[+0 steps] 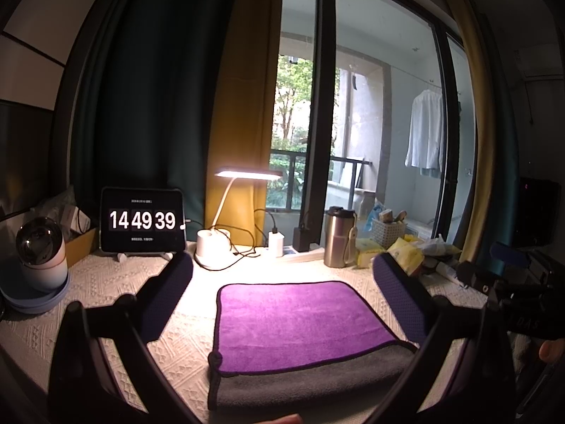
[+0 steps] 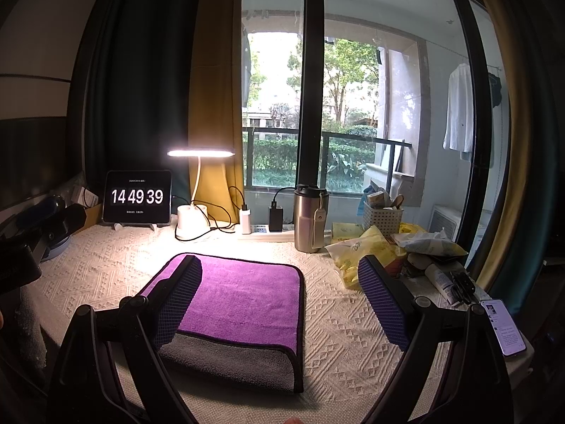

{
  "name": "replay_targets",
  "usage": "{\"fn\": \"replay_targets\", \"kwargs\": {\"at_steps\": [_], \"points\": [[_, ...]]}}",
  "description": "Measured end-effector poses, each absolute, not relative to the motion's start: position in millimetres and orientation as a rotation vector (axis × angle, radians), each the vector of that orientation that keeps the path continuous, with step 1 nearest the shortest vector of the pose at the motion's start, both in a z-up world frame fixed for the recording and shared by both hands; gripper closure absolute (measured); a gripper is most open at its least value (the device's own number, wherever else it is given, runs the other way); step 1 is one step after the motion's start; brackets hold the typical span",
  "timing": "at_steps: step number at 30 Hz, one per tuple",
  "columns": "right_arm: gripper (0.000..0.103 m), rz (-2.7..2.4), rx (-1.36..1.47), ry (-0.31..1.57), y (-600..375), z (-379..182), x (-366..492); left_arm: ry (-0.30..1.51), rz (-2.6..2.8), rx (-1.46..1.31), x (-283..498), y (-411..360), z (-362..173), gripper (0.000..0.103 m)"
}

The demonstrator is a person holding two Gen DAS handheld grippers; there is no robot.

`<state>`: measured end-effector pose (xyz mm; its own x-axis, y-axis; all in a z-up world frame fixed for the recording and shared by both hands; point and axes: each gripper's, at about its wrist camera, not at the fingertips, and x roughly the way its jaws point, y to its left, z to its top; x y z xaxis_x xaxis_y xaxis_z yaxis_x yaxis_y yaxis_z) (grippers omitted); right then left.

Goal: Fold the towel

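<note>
Your towel [image 1: 296,321] lies flat with bare tablecloth [image 1: 113,282] at its 9 and 3 o'clock. At 12 stand the lamp [image 1: 212,247], its cables [image 1: 243,247] and the flask [image 1: 339,236]. Packets [image 2: 367,251] and a phone [image 2: 505,328] crowd 2 to 3 o'clock; a camera [image 1: 39,251] sits at 10.

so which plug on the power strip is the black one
The right-hand charger, nearest the steel tumbler; the other, nearer the lamp, is white.

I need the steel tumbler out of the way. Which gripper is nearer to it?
Right, though not by much. The right gripper sits just left of the steel tumbler, short of it; the left gripper is farther left, over the towel.
</note>
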<state>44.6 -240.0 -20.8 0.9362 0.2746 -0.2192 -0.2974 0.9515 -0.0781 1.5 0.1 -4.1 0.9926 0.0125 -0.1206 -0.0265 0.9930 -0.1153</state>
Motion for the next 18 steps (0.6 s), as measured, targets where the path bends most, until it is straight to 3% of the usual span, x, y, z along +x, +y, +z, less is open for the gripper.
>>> {"fn": "replay_targets", "kwargs": {"at_steps": [18], "points": [[0.011,0.295,-0.104,0.241,-242.7,-35.3,51.4,0.174,0.018,-0.098,8.2,-1.2,-18.1,0.000]]}}
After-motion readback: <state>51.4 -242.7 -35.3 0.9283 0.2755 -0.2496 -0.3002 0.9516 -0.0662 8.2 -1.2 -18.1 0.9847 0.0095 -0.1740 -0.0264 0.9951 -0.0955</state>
